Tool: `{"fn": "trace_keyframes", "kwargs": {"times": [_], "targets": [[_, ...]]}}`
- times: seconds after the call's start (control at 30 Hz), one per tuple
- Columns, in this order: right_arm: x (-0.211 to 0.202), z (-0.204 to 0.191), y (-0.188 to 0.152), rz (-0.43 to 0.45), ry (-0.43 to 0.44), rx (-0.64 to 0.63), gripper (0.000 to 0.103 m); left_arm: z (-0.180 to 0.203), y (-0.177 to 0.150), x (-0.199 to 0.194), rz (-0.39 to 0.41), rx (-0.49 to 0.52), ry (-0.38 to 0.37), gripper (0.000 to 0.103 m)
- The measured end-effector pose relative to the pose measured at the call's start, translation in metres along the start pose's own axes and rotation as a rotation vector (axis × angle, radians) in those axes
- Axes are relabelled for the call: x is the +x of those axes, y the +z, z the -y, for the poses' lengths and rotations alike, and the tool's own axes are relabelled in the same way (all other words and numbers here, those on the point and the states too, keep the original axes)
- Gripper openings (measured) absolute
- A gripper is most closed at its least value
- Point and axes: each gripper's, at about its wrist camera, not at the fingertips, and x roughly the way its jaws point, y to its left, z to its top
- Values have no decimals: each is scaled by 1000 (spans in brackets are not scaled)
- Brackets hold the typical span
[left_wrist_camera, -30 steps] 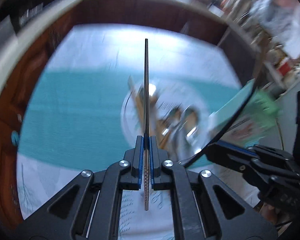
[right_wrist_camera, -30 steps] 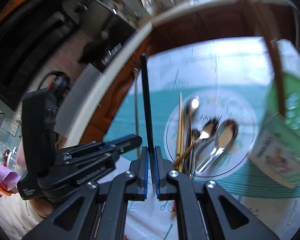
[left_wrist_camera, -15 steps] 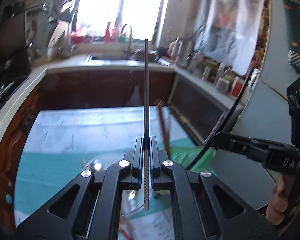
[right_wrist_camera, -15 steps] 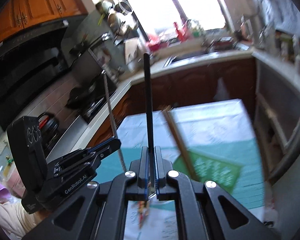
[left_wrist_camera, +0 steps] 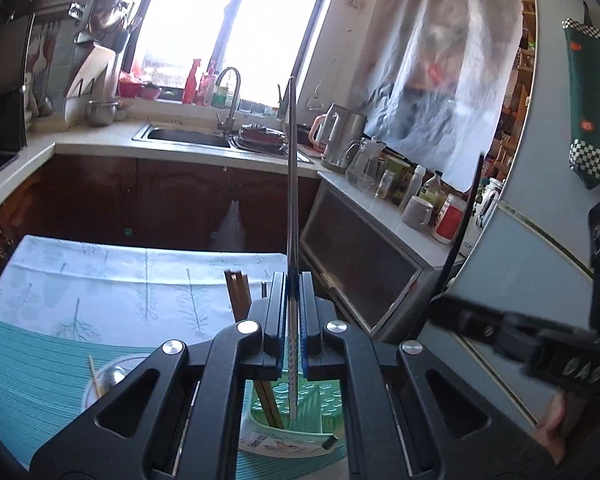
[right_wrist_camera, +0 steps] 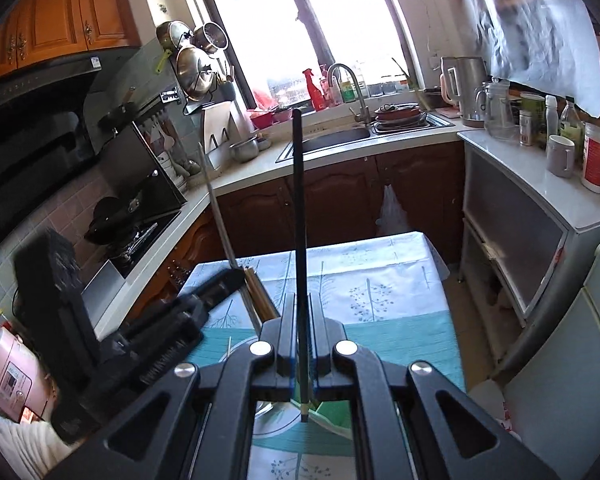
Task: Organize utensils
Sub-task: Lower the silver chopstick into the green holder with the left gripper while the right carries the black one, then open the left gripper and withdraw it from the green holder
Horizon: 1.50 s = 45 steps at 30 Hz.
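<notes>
- Both wrist views have swung up from the plate (left_wrist_camera: 112,376) to the kitchen, so each utensil now stands upright rather than over the plate.
- Left gripper (left_wrist_camera: 294,320): jaws closed onto a silver chopstick (left_wrist_camera: 293,208), whose lower end hangs over the green utensil holder (left_wrist_camera: 320,412) where brown chopsticks (left_wrist_camera: 236,292) already stand.
- Right gripper (right_wrist_camera: 302,332): jaws closed onto a black chopstick (right_wrist_camera: 299,216), its tip above the table beside the holder's edge.
- Judgement: the step in hand is lowering both into the holder.
- Writing: "DAS" on the right gripper's body in the left view; jar and box labels are illegible.
</notes>
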Motion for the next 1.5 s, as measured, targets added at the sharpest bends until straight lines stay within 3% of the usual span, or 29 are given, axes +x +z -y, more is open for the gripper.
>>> {"fn": "trace_keyframes", "kwargs": {"times": [0.33, 0.7, 0.87, 0.97, 1.03, 1.1, 1.33, 1.5], "targets": [[7, 1, 10, 28, 11, -16, 4, -28, -47, 42, -8, -20, 4, 3], [23, -4, 15, 25, 22, -28, 0, -40, -97, 43, 38, -14, 54, 3], [41, -5, 3, -66, 63, -19, 0, -52, -116, 48, -21, -44, 82, 4], [60, 0, -11, -172, 68, 4, 0, -53, -125, 49, -52, -25, 97, 14], [70, 5, -22, -225, 83, 29, 1, -55, -129, 51, -89, -26, 98, 37], [73, 9, -31, -254, 102, 53, 1, -61, -133, 50, -113, -59, 97, 52], [64, 0, -56, -318, 170, 30, 2, -85, -132, 40, -146, -123, 100, 56], [64, -11, -76, -383, 210, 15, 21, -107, -126, 17, -144, -172, 128, 58]]}}
